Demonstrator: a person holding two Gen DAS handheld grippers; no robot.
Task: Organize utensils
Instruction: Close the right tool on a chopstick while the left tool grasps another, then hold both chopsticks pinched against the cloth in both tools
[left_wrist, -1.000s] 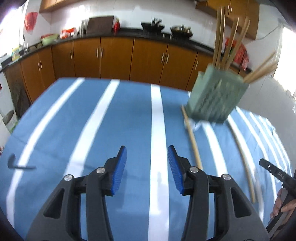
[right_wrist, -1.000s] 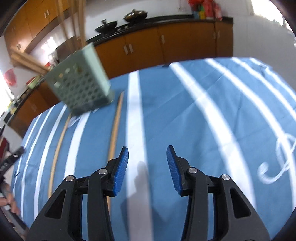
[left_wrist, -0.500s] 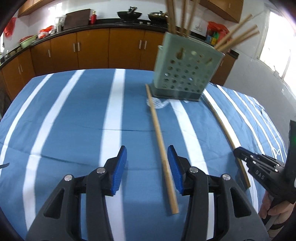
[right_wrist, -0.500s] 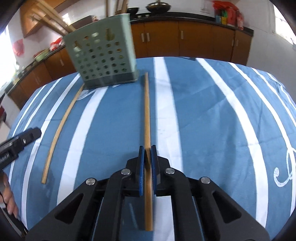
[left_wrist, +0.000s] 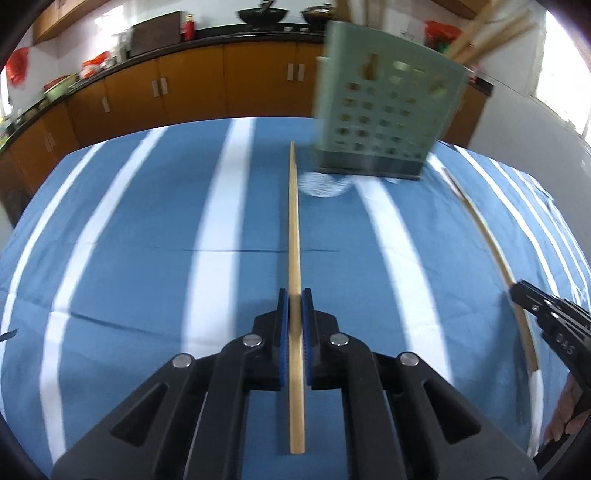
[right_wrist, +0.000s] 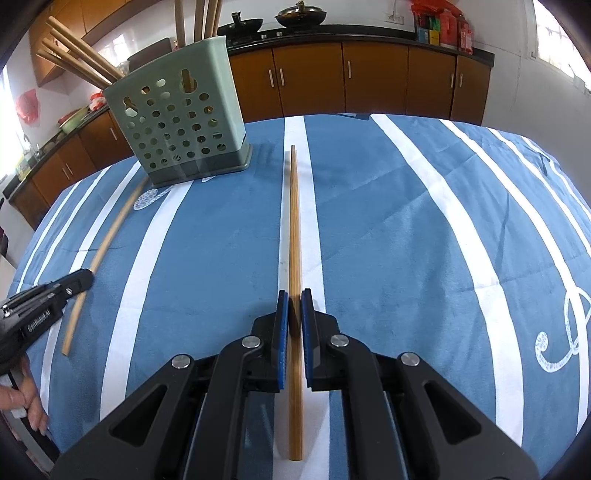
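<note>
L gripper (left_wrist: 295, 306): blue pads pinched tight on a pale wooden chopstick (left_wrist: 294, 229); jaws have just been closing, stick betw. them now.
L stick: lying on the blue/white striped cloth (left_wrist: 147, 240), tip pointing toward the holder, butt end running back under the gripper body.
R gripper (right_wrist: 295, 306): pads clamping a darker wooden chopstick (right_wrist: 294, 229), also lengthwise betw. the fingers.
R stick: resting along a white stripe, far tip ending just right of the holder's base, not touching it.
Holder (right_wrist: 181, 125): sage-green perforated utensil caddy, standing upright on the cloth w/ several wooden sticks (right_wrist: 77, 62) leaning out the top; looking blurred in the L view.
Cross-views: in the R cam, the L gripper is showing at the left edge, sitting on the near part of its stick; in the L cam, the R gripper is showing at the right edge on its stick.
Hands: fingers (right_wrist: 26, 398) wrapping the L gripper's handle, low left in the R cam.
Backgrnd: brown cabinets (right_wrist: 369, 81) under a dark counter, woks (right_wrist: 299, 14) sitting on the stove.
</note>
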